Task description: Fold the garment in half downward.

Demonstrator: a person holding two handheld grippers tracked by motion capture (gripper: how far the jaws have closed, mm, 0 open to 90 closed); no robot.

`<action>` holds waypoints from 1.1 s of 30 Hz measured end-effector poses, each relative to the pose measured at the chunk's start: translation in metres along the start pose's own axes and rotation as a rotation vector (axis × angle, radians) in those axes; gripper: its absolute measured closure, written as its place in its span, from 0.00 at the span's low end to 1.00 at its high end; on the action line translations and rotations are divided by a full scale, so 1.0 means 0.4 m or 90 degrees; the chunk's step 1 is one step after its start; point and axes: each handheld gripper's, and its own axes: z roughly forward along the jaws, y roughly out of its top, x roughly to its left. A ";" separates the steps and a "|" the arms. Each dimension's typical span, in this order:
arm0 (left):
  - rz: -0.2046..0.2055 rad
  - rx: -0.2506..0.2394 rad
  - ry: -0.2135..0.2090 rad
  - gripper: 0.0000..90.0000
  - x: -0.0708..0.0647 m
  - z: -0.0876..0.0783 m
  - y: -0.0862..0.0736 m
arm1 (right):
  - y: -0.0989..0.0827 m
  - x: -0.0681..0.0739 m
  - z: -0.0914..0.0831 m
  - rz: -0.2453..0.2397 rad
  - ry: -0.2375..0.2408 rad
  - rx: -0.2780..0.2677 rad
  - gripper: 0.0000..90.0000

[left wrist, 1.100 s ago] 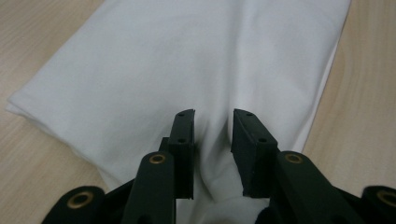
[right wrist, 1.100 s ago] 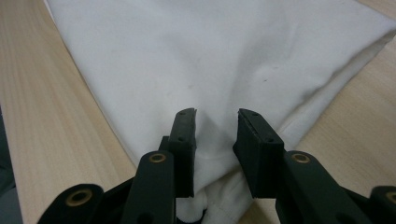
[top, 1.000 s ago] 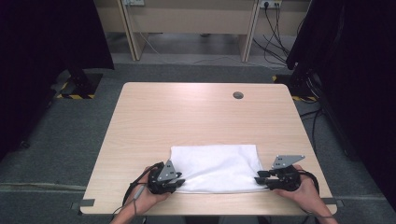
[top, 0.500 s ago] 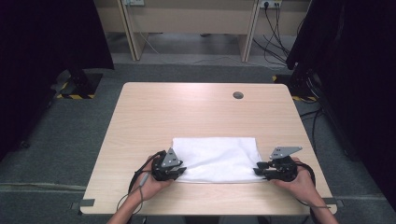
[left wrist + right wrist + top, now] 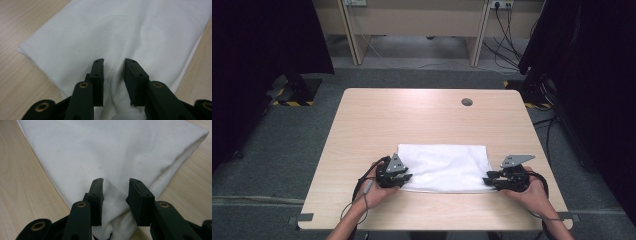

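I hold a gripper in each hand. The white cloth lies folded and flat on the near half of the surface, closer to me than to the far edge.

My left gripper is at the near left corner of the cloth. My right gripper is at the near right corner. Both point in toward the cloth.

The left fingers stand apart. A soft bump of cloth sits between them, but they do not squeeze it. The right fingers are apart too, and they have just been opening a bit. The corner of the cloth lies between them, loose.

What could go wrong? The cloth has more than one layer. If I close the fingers too high, I think I may pinch the top layer alone, and the fold would fall open when I lift. If one side grabs well and the other slips, the cloth would pull crooked. If I press down too hard, the fingers could scrape the surface and push the cloth into a lump.
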 end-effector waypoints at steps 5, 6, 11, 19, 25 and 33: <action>-0.002 -0.002 0.004 0.75 -0.001 0.001 0.000 | 0.001 0.002 0.002 0.001 -0.001 -0.002 0.69; -0.001 -0.001 0.006 0.74 -0.002 0.000 0.000 | 0.001 0.002 0.002 0.001 -0.001 -0.002 0.69; 0.001 -0.005 0.020 0.70 -0.009 -0.008 -0.001 | -0.001 0.006 0.001 0.001 -0.003 -0.004 0.65; -0.004 -0.008 0.021 0.70 -0.013 -0.011 -0.011 | -0.003 0.012 0.001 0.000 -0.014 -0.007 0.63; -0.011 -0.015 0.025 0.66 -0.014 -0.012 -0.011 | -0.003 0.016 0.001 0.007 -0.011 -0.012 0.57; -0.018 -0.024 0.034 0.57 -0.019 -0.017 -0.010 | 0.001 0.016 -0.009 0.018 -0.020 -0.026 0.47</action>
